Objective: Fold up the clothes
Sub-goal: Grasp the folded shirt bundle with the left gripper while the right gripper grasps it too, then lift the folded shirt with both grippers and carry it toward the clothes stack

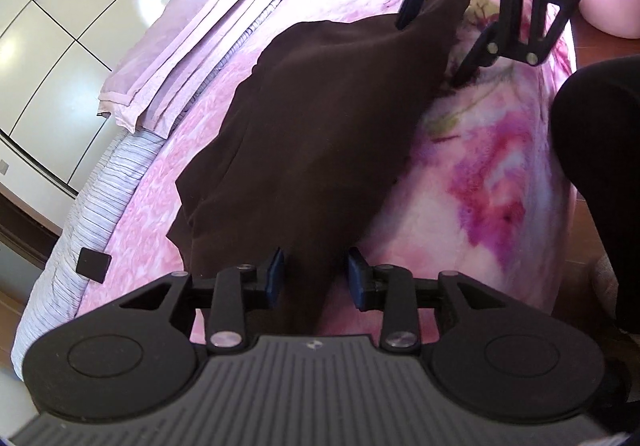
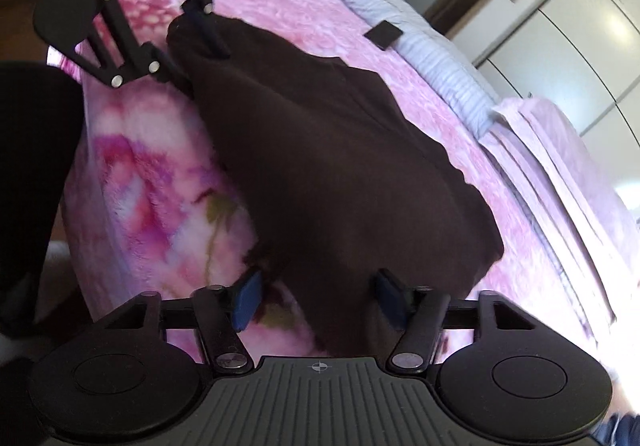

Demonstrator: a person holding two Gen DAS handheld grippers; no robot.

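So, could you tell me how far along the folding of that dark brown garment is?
Done: the brown garment lies doubled on the pink blanket. In hand: the left hand-held gripper and right hand-held gripper each straddle an end, pads apart. Left: further folds and stacking.

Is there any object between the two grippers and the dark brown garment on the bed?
Nothing visible does. The brown garment already lies between the open pads of the left gripper and of the right gripper. The small black square lies off to the side.
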